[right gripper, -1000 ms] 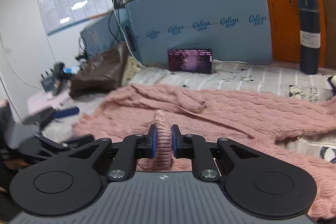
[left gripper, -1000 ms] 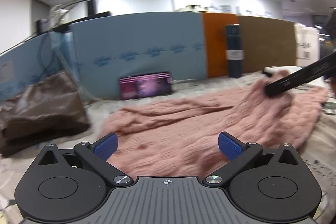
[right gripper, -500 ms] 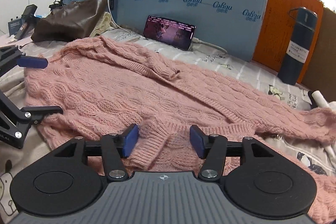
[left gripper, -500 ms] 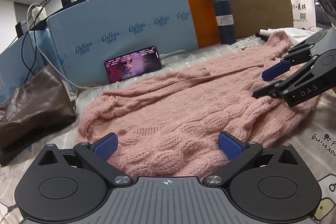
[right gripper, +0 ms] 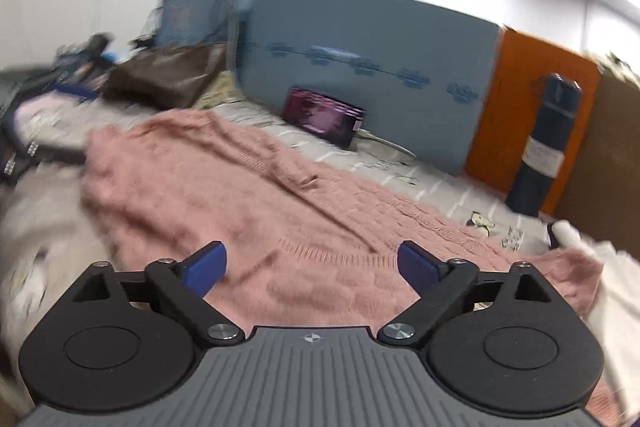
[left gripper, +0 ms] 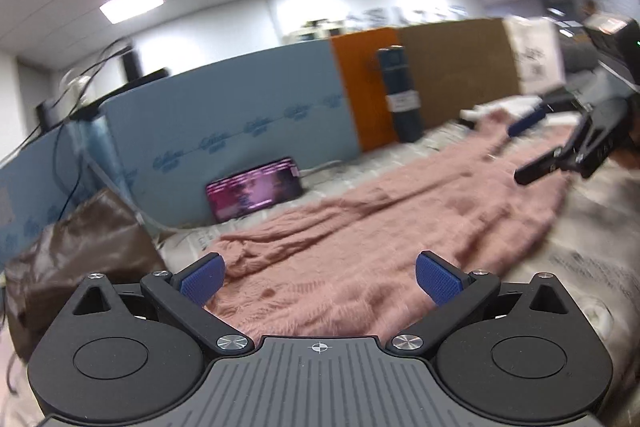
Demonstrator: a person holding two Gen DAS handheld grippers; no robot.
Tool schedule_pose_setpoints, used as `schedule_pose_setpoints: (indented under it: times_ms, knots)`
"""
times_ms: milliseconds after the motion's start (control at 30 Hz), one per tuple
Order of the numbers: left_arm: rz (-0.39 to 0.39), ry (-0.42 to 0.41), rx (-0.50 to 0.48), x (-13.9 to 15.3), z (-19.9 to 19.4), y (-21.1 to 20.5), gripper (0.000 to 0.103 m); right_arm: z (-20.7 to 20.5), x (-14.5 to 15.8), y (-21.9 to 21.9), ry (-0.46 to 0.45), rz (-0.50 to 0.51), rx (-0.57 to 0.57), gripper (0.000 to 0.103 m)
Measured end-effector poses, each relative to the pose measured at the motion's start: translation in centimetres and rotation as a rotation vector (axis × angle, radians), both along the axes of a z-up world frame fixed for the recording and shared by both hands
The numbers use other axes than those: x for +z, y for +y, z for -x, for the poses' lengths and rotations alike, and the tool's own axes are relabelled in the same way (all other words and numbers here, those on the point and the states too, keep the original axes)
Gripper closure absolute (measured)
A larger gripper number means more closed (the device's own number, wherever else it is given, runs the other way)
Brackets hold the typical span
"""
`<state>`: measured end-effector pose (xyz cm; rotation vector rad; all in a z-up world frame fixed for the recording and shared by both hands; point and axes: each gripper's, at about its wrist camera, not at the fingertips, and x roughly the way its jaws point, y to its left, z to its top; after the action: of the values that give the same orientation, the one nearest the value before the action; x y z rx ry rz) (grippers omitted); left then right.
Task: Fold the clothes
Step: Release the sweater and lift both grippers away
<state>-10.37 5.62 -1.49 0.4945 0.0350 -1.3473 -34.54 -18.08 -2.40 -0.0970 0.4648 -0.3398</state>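
A pink knitted sweater lies spread flat on the printed sheet, and it also shows in the right wrist view. My left gripper is open and empty, above the sweater's near left edge. My right gripper is open and empty, above the sweater's near right part. The right gripper also shows at the far right of the left wrist view, raised over the sweater's right end. Both views are motion-blurred.
A phone with a lit screen leans on the blue panel behind the sweater. A dark flask stands by the orange board. A brown bag sits at the left. White cloth lies at the right.
My right gripper let go of the sweater fold it pinched a second ago and has opened wide. Both grippers have lifted and swung, blurring the views. The sweater lies flatter.
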Motion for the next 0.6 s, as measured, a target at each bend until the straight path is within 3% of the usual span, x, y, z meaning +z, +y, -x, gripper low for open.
schedule_pose_setpoints:
  times_ms: [133, 300, 400, 600]
  knots:
    - [-0.098, -0.086, -0.042, -0.2, 0.6, 0.0, 0.000, 2.6, 0.0, 0.3, 0.057, 0.024, 0.076, 0.006]
    - [-0.220, -0.218, -0.076, -0.8, 1.6, -0.5, 0.000, 3.9, -0.7, -0.3, 0.189, 0.081, -0.012, 0.006]
    - [-0.265, -0.283, -0.086, -1.7, 2.0, -0.9, 0.000, 4.6, -1.3, -0.7, 0.261, 0.112, -0.041, 0.006]
    - [-0.296, -0.341, -0.087, -2.9, 2.3, -2.6, 0.000, 4.0, -1.8, -1.1, 0.283, 0.143, -0.027, 0.006]
